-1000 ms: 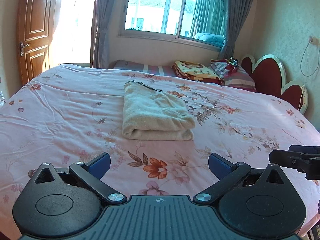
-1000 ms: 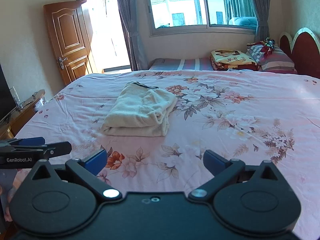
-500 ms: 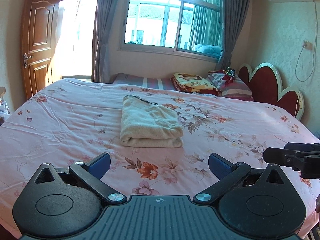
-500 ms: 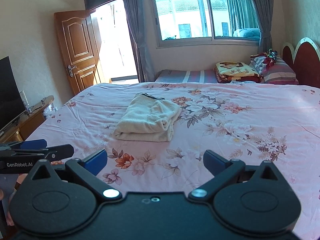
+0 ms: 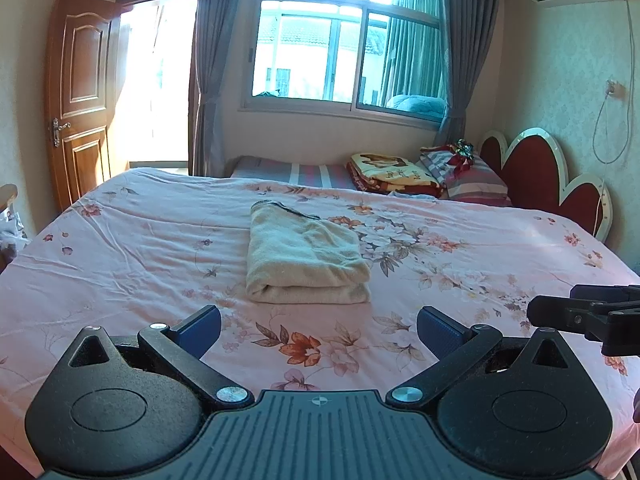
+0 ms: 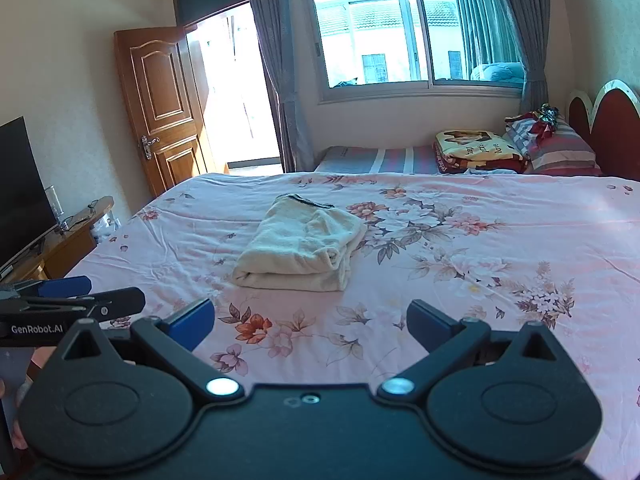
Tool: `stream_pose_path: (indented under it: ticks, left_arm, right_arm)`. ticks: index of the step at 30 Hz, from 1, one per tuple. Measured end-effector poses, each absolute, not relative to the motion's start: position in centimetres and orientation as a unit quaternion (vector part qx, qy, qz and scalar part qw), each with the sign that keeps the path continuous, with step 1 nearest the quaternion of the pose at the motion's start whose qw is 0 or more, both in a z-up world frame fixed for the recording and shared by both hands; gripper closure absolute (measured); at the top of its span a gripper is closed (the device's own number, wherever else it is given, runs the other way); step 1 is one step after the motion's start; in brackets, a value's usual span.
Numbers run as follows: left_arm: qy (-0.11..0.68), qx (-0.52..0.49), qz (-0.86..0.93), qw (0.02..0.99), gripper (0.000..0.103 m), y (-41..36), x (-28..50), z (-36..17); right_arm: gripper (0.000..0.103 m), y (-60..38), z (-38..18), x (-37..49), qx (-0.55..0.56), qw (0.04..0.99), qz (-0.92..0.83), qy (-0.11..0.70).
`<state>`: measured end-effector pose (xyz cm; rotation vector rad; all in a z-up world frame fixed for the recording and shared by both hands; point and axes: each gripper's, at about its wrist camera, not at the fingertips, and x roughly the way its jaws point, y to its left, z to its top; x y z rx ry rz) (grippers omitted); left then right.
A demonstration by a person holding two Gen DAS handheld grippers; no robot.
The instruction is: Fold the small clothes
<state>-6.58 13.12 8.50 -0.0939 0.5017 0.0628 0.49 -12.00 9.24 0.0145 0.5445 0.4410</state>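
**Folded cream garment on the bed, both tongs spread and empty**

The cream garment (image 5: pixel 306 258) lies folded into a thick, roughly rectangular bundle on the pink floral bedsheet (image 5: pixel 132 248), a dark-edged band showing at its far end; it sits near the middle of the bed, well apart from both tongs. The left tongs (image 5: pixel 319 330) hang over the near edge of the bed with their blue-padded fingers (image 5: pixel 200 326) spread wide, nothing between them; the right tongs (image 6: pixel 311 324) stand the same way, fingers apart and holding nothing. Each pair shows at the side of the other's view: the right tongs at the right edge of the left wrist view, the left tongs at the left edge of the right wrist view, bearing white lettering. At the far side of the bed lie a folded patterned blanket (image 5: pixel 390 172) and a striped pillow (image 5: pixel 472 184), beside a red headboard (image 5: pixel 532 176); a window (image 5: pixel 348 56) with grey curtains and an open wooden door (image 5: pixel 80 96) stand behind; a dark screen (image 6: pixel 20 184) rests on a wooden cabinet to the left.
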Motion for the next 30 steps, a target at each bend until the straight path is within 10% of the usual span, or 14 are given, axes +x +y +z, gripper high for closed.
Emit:
stream_pose_path:
  ticks: [30]
  left_arm:
    - [0.252, -0.048, 0.031, 0.966, 0.000, 12.94, -6.48, 8.31]
  right_arm:
    - [0.001, -12.31, 9.26, 0.83, 0.000, 0.940, 0.214, 0.266]
